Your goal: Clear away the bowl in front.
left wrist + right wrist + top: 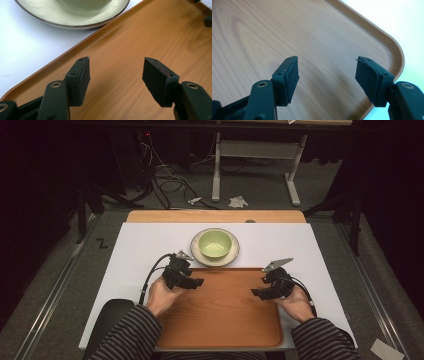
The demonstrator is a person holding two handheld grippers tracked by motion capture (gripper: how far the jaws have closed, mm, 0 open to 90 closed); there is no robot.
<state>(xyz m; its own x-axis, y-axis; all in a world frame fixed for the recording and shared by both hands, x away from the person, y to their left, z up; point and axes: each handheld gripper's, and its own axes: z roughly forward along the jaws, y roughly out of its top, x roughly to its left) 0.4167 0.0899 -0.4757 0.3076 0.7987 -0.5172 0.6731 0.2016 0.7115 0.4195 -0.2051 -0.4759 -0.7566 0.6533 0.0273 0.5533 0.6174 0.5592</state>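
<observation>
Both tools poised over an empty tray

Left tool (199,282) and right tool (255,292), jaws apart and empty, hover mid-frame above the wooden tray (220,320); the green bowl (215,243) sits on its plate (196,248) just above, likely awaiting pickup.

The tray (220,315) lies bare between the left gripper (196,282) and right gripper (256,293). Just beyond its far rim, a bowl (215,243) on a plate (196,251) blocks the way.
</observation>
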